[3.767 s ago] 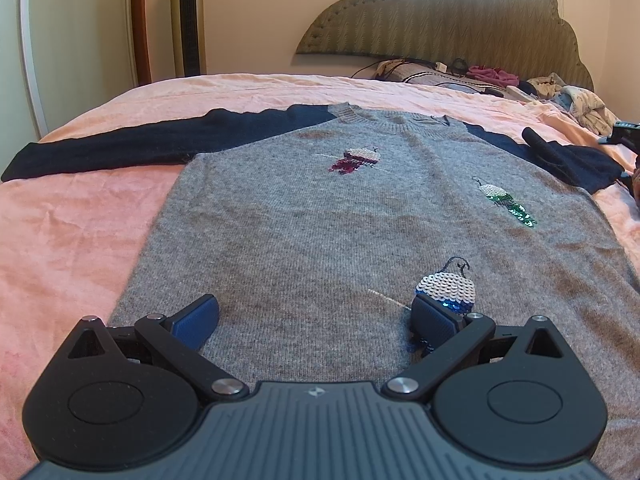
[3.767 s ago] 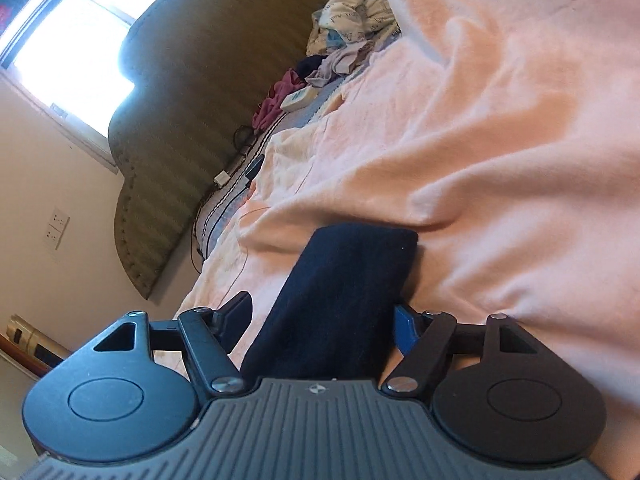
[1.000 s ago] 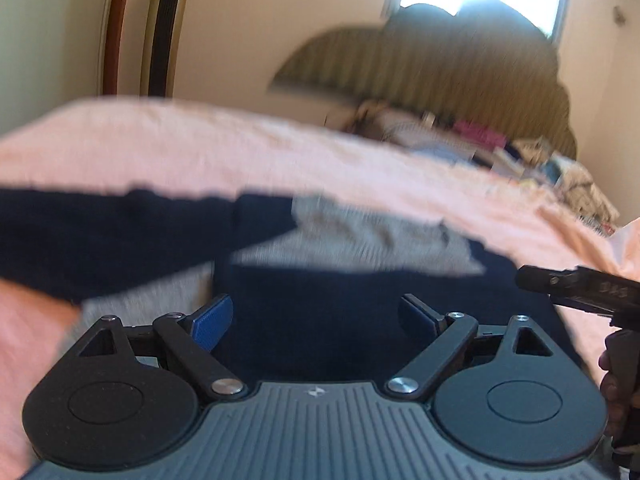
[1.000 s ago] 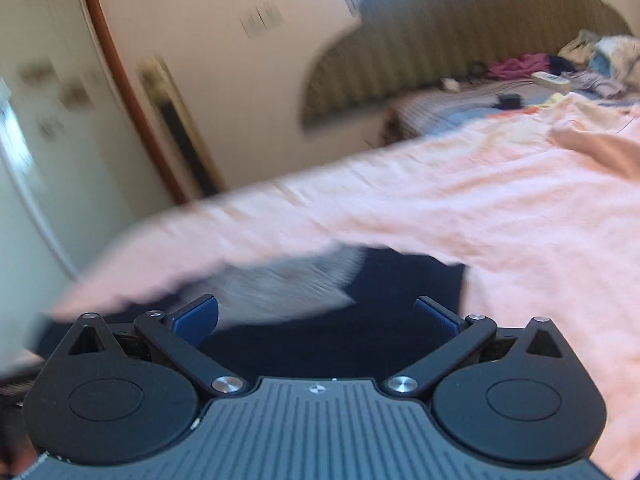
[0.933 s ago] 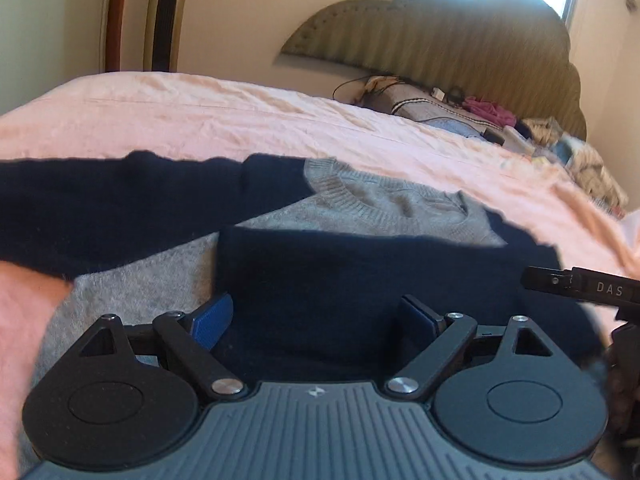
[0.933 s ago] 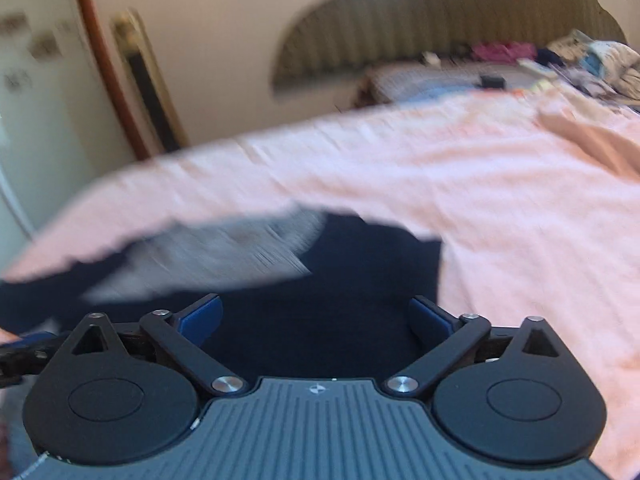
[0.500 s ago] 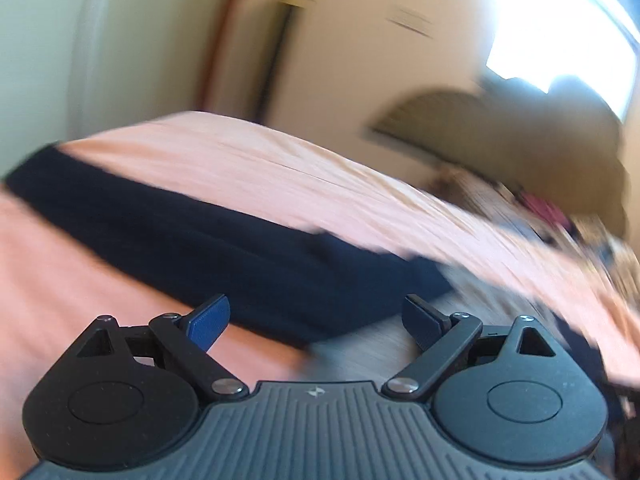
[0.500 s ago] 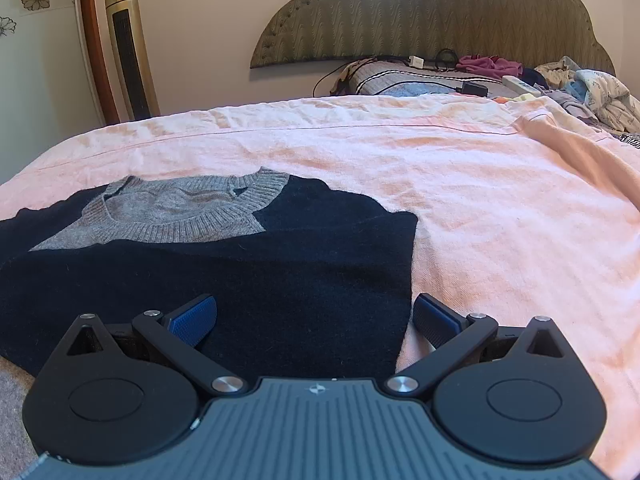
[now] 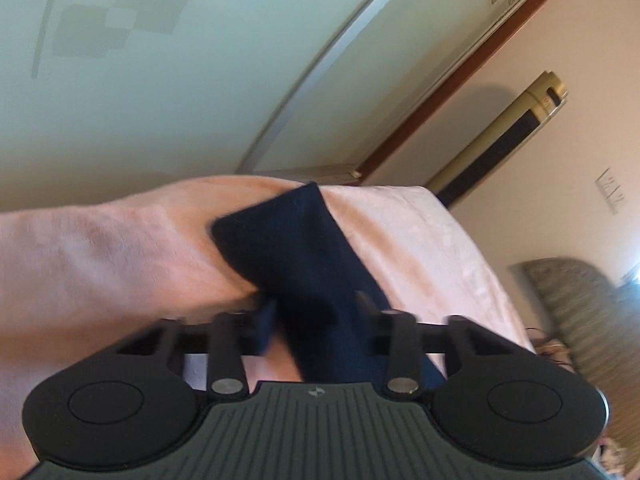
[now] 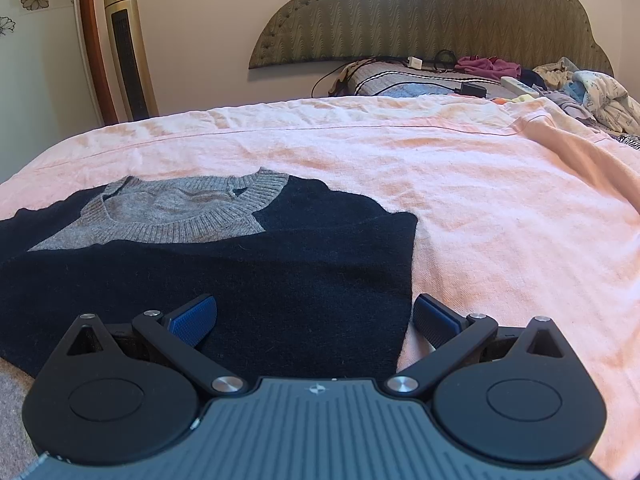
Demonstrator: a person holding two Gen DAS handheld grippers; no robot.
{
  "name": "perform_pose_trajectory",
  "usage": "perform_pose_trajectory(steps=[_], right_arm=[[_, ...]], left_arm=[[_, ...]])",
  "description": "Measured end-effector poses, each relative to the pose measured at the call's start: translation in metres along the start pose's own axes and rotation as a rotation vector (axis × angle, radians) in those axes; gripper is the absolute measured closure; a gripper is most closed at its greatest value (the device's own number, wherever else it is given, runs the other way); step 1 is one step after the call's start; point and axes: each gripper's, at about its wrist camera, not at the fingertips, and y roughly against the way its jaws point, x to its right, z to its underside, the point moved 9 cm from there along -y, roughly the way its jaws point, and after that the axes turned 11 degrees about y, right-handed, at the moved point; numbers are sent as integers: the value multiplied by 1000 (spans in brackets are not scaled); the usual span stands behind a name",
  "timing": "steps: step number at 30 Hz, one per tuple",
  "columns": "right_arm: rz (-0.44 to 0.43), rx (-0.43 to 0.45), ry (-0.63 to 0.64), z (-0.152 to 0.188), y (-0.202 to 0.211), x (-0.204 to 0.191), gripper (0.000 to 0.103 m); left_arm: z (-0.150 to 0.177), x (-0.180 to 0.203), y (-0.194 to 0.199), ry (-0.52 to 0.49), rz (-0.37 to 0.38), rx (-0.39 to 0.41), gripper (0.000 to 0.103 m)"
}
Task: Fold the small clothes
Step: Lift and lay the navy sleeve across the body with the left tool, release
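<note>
Across the lower centre of the left wrist view, the left gripper (image 9: 316, 316) has its fingers drawn in on the navy sleeve (image 9: 296, 248) of the sweater, the cloth running up between them to a cuff end at mid-frame. That view is tilted and blurred, so I cannot tell how much of the sleeve's width is caught. It lies over the pink bedspread (image 9: 100, 256) close to the bed's edge, with a wardrobe door (image 9: 160, 72) behind.

At the bottom of the right wrist view, the right gripper (image 10: 314, 320) sits with fingers wide apart, holding nothing, low over the other navy sleeve (image 10: 248, 280), which lies folded across the sweater's chest. The grey collar (image 10: 192, 208) shows at left centre.

The step in hand looks like folding the second sleeve inward. To do it well, I judge the left gripper should carry the cuff level and taut toward the collar, laying it flat over the sleeve already folded, so that edges line up rather than bunch. A grip on only one layer may let the knit sag or twist.

Open bedspread fills the right and upper middle of the right view, giving free room there. Clutter, a charger (image 10: 472, 89) and loose clothes (image 10: 592, 92), sits far off by the headboard (image 10: 420, 12); a tower fan (image 10: 126, 48) stands at upper left.
</note>
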Motion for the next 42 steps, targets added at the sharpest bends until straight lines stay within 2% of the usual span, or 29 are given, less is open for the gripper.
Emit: perform_pose_trajectory(steps=[1, 2, 3, 4, 7, 10, 12, 13, 14, 16, 17, 19, 20, 22, 23, 24, 25, 26, 28, 29, 30, 32, 33, 35, 37, 38, 40, 42], right_arm=[[0, 1, -1, 0, 0, 0, 0], [-1, 1, -1, 0, 0, 0, 0], [-1, 1, -1, 0, 0, 0, 0], [-1, 1, -2, 0, 0, 0, 0], [-3, 4, -6, 0, 1, 1, 0], [-4, 5, -10, -1, 1, 1, 0], [-5, 6, -11, -1, 1, 2, 0], [-6, 7, -13, -1, 1, 2, 0], [-8, 8, -15, -1, 1, 2, 0], [-14, 14, -25, -1, 1, 3, 0], [-19, 17, -31, -1, 2, 4, 0], [-30, 25, -47, -1, 2, 5, 0], [-35, 29, -54, -2, 3, 6, 0], [-43, 35, -66, -1, 3, 7, 0], [-46, 38, -70, -1, 3, 7, 0], [-47, 39, -72, -1, 3, 7, 0], [-47, 39, -71, -1, 3, 6, 0], [-45, 37, -69, -1, 3, 6, 0], [-38, 31, -58, -1, 3, 6, 0], [-34, 27, -52, -1, 2, 5, 0], [-31, 20, -43, -2, 3, 4, 0], [-34, -11, -69, -8, 8, 3, 0], [-66, 7, -136, -15, 17, 0, 0], [-284, 96, -302, -34, 39, -21, 0], [-539, 75, -393, -47, 43, -55, 0], [-614, 31, -418, -49, 38, -70, 1], [-675, -73, -429, -49, 22, -96, 8], [-690, -145, -408, -47, 7, -115, 28]], left_arm=[[1, 2, -2, -17, -3, 9, 74], [0, 3, -3, -29, -15, 16, 80], [1, 2, -2, -43, -35, 21, 97], [3, 3, -3, -57, -45, 13, 97], [9, 19, 19, -165, -66, 81, 98], [45, 71, 50, -335, 30, 120, 98], [100, 119, 80, -489, 154, 91, 98], [138, 141, 95, -571, 227, 38, 97], [176, 157, 106, -639, 298, -51, 96], [252, 175, 125, -740, 431, -284, 93], [284, 177, 135, -771, 467, -382, 93], [320, 173, 150, -794, 497, -474, 90], [325, 169, 155, -784, 502, -474, 87], [321, 156, 164, -753, 515, -416, 66], [317, 148, 167, -731, 510, -373, 33], [308, 140, 168, -695, 499, -322, 7], [302, 130, 172, -650, 497, -265, 3], [295, 120, 170, -625, 496, -231, 3], [292, 100, 159, -650, 466, -184, 3], [292, 91, 151, -643, 416, -177, 3], [291, 88, 145, -595, 394, -227, 3], [281, 81, 143, -506, 409, -203, 3], [280, 79, 143, -502, 400, -201, 3], [281, 78, 143, -502, 406, -212, 3], [280, 79, 141, -506, 398, -216, 3], [280, 80, 140, -506, 397, -219, 3], [277, 80, 140, -497, 399, -221, 3], [275, 86, 137, -493, 397, -223, 3]])
